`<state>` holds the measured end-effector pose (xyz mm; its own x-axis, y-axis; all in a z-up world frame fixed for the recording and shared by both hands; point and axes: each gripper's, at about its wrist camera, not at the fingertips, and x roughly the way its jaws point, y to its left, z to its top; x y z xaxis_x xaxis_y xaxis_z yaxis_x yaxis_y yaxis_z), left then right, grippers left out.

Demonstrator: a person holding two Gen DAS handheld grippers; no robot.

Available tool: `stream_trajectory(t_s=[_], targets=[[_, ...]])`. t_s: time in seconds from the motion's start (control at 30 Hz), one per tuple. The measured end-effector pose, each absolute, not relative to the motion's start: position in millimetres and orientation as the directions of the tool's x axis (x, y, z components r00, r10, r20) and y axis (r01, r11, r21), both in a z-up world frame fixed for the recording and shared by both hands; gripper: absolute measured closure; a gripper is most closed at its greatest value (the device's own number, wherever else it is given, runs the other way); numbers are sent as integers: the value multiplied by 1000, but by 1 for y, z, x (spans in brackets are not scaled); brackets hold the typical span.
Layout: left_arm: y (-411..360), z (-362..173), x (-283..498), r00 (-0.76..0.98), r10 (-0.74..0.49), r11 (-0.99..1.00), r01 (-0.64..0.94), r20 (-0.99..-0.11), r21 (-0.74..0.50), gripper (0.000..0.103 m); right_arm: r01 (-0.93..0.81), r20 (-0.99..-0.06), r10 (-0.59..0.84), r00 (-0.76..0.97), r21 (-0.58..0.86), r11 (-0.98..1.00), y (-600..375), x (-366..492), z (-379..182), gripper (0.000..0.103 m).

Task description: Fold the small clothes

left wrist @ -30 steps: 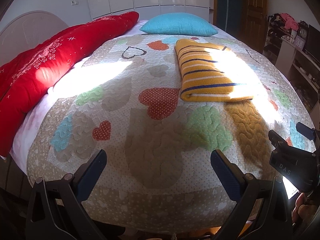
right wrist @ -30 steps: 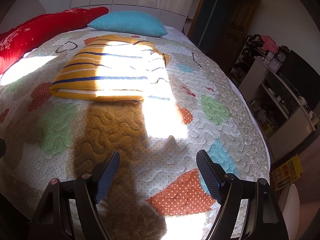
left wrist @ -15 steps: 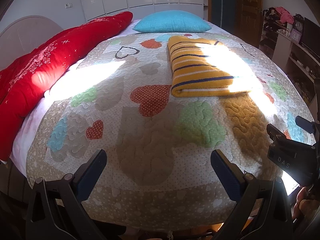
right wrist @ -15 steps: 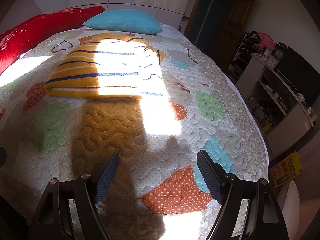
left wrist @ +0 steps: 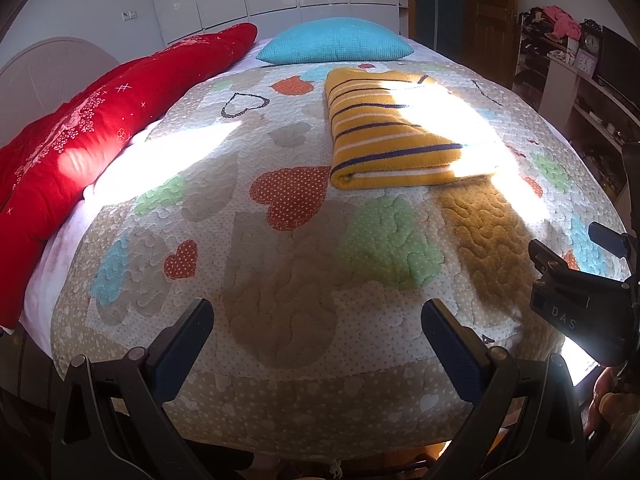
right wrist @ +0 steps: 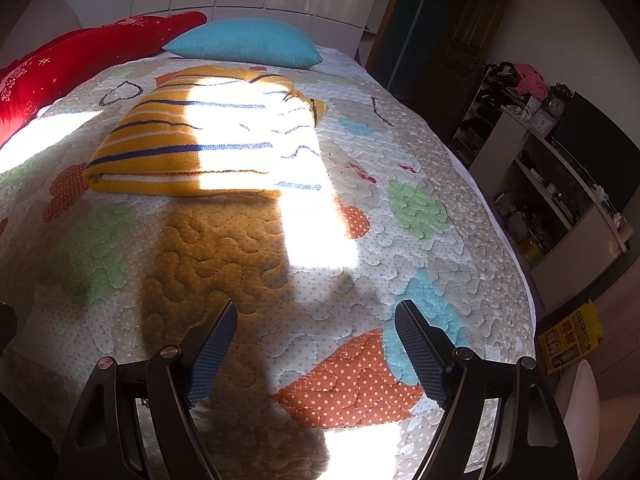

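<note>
Down low, over the foot of the bed: left claw (left wrist: pixel 316 320) spread wide, blue pads empty, held level above the quilt (left wrist: pixel 280 280). Right claw (right wrist: pixel 314 328) likewise spread wide and empty, hovering over an orange dotted patch. Printed on the right claw's black body (left wrist: pixel 576 304), seen from the left wrist camera: "DAS". Just below it, part of a hand (left wrist: pixel 608 396) at the frame edge. Farther up the bed, well apart from both claws: folded yellow striped sweater (right wrist: pixel 200 148), lying flat, half in sunlight. Beyond it a teal pillow (left wrist: pixel 336 40); along the left side a red blanket (left wrist: pixel 100 128). Beside the bed, on the floor, a yellow box (right wrist: pixel 568 340) with writing too small to read.
</note>
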<state>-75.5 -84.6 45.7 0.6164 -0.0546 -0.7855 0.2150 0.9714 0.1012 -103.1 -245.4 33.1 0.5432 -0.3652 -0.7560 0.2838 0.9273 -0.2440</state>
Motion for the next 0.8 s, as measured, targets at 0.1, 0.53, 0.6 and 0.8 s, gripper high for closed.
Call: stream_trajectory(t_s=[0.1, 0.53, 0.6, 0.8], targets=[[-85, 45, -75, 615, -52, 971, 214, -787, 103, 0, 282, -757, -365, 542, -245, 928, -245, -103, 32, 17], [-84, 42, -75, 614, -60, 971, 219, -787, 97, 0, 298, -748, -358, 559, -221, 928, -247, -104, 35, 17], [-82, 41, -74, 614, -67, 972, 219, -786, 88, 0, 300, -742, -352, 571, -210, 931, -247, -104, 37, 17], [-73, 35, -67, 599, -67, 977, 200, -798, 68, 0, 294, -716, -346, 606, -203, 934, -243, -98, 44, 17]])
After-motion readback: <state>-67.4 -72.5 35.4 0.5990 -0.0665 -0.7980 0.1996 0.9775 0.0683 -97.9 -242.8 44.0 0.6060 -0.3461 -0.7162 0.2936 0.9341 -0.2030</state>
